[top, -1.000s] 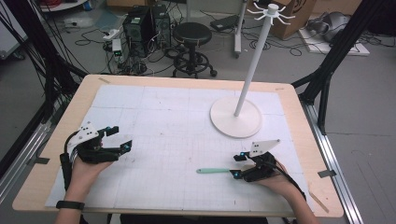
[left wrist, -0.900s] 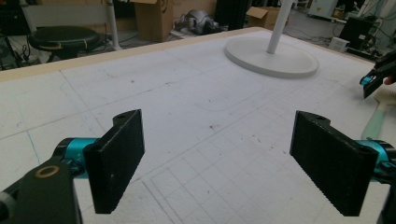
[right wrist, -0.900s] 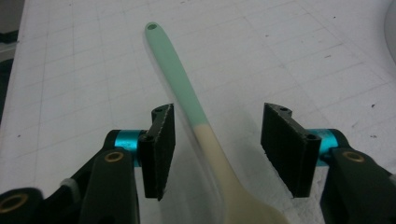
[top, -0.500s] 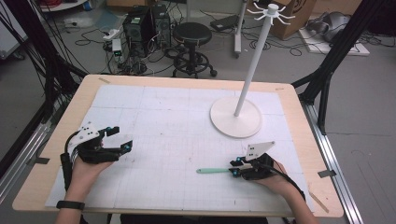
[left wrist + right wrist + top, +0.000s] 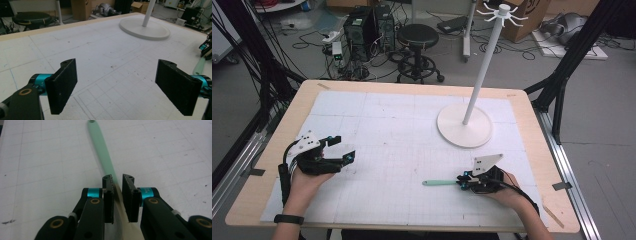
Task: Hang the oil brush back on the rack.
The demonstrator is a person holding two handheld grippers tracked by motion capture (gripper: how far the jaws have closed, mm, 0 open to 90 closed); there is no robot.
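The right tongs (image 5: 117, 185) have just closed onto the mint-green spatula (image 5: 439, 182), lying at five o'clock on the counter (image 5: 532, 150): ready to lift. Left tongs (image 5: 117, 87) gape, empty.

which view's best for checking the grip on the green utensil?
Right gripper view: the right tongs are shut on the green utensil, its handle running ahead. The high view shows it small; the left gripper view catches a sliver.

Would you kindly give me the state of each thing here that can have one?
Right gripper: jaws have just been closing, now shut on the green utensil.
Green utensil: flat on the table, handle gripped.
Left gripper: open, holding nothing.
White hook stand: upright, hooks bare.
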